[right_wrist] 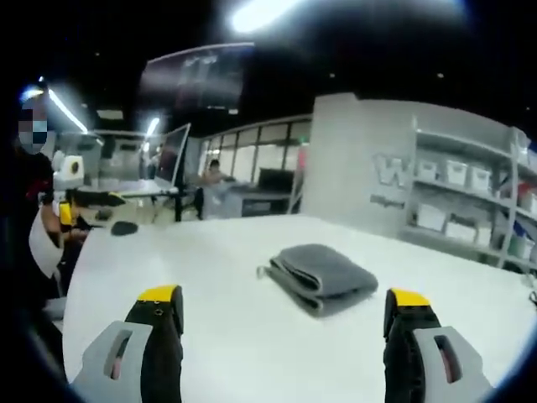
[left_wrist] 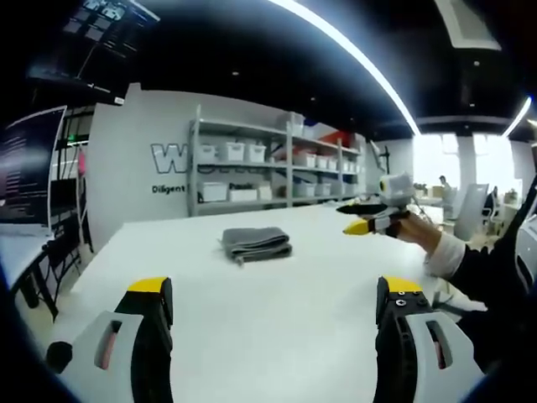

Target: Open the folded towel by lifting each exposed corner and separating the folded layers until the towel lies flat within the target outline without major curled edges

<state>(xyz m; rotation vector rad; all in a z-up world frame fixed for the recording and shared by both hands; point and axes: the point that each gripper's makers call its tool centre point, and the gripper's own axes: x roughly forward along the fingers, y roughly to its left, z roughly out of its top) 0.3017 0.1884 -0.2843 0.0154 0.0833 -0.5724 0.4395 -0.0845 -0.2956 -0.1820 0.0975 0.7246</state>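
Left gripper (left_wrist: 273, 294): jaws spread wide, nothing between them, hovering above the near part of the desk (left_wrist: 277, 336).
Right gripper (right_wrist: 285, 304): jaws likewise wide apart and empty; seen again in the left gripper view at the right, held by a hand, above the desk edge.
Towel (right_wrist: 323, 277): grey, still folded in a thick stack, lying mid-desk, untouched.
Bearing from jaws: ahead of both pairs, slightly left of centre for the left, slightly right of centre for the right.
Long axis: roughly crosswise in the left gripper view; layered fold edges facing the right gripper.
Nearer hand: right, judging by how large the towel looks there.
Target outline: cannot tell on the white desk.
Beyond: shelving (left_wrist: 268, 164) with white bins against the wall.
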